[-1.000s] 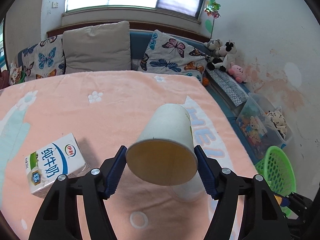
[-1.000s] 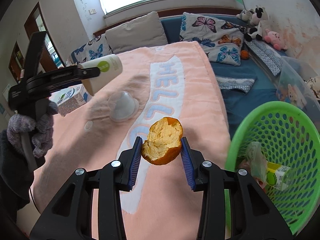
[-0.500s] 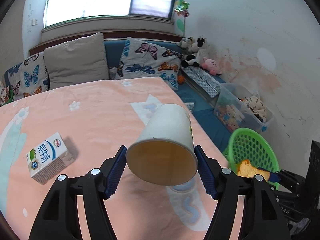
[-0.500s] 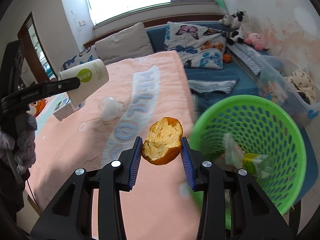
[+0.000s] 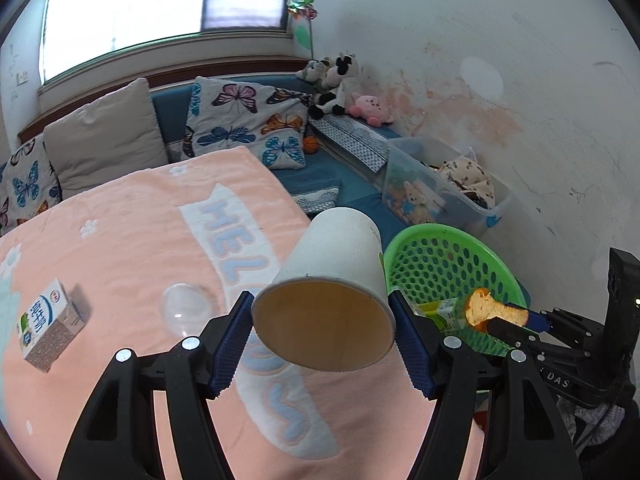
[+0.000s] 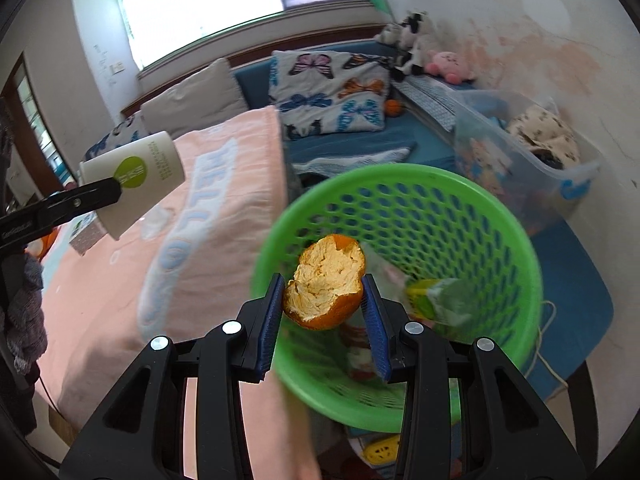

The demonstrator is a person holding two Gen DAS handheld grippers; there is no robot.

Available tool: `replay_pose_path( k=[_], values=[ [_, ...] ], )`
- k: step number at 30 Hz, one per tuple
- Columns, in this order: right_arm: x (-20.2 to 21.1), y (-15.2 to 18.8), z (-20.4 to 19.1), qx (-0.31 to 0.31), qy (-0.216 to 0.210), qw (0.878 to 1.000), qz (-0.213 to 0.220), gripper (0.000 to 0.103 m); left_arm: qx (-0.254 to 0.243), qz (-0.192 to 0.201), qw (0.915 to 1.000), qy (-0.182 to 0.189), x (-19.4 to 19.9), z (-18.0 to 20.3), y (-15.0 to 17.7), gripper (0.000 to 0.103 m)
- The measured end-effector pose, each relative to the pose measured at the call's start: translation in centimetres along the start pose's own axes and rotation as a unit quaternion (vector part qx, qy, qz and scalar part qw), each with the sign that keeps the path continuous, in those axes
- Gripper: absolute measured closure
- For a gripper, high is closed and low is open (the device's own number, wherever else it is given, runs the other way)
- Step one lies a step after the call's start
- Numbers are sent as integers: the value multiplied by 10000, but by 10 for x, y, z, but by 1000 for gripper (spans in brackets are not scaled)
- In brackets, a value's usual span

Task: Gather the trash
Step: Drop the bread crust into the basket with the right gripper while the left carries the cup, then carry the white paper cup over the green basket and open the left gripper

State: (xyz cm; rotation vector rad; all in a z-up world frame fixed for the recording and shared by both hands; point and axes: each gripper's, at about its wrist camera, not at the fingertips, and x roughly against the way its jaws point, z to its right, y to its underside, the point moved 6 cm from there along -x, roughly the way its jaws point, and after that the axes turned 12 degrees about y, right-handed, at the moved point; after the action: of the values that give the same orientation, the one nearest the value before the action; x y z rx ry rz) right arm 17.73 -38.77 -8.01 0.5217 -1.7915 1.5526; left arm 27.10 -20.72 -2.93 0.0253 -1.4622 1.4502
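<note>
My left gripper [image 5: 322, 322] is shut on a white paper cup [image 5: 332, 280], held on its side with the mouth toward the camera, above the pink blanket near the bed's right edge. The cup [image 6: 136, 184] and the left gripper's finger [image 6: 60, 204] also show at the left of the right wrist view. My right gripper [image 6: 323, 308] is shut on a piece of orange peel [image 6: 326, 284], held over the near rim of the green basket [image 6: 460, 216]. In the left wrist view the peel [image 5: 490, 312] hangs over the basket [image 5: 444, 256], which holds a carton and wrappers.
A milk carton [image 5: 50, 330] and a clear plastic lid [image 5: 184, 308] lie on the pink blanket [image 5: 132, 240]. A clear storage bin [image 5: 448, 188] of toys stands by the wall behind the basket. Pillows and plush toys line the far bench.
Both grippers have swung right with their loads. The basket has come into the middle of the right wrist view, under the peel, and the cup now sits just left of the basket.
</note>
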Motion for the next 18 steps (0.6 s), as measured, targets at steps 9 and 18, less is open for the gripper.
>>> replay_pose_path(
  k=[9, 18],
  values=[
    [-13, 5, 38, -284, 241, 9992, -122, 56, -275, -186, 9993, 148, -24, 35, -3, 37],
    [-2, 7, 57, -509, 326, 9982, 11, 47, -422, -457, 9976, 308, -52, 64, 4, 36]
  ],
)
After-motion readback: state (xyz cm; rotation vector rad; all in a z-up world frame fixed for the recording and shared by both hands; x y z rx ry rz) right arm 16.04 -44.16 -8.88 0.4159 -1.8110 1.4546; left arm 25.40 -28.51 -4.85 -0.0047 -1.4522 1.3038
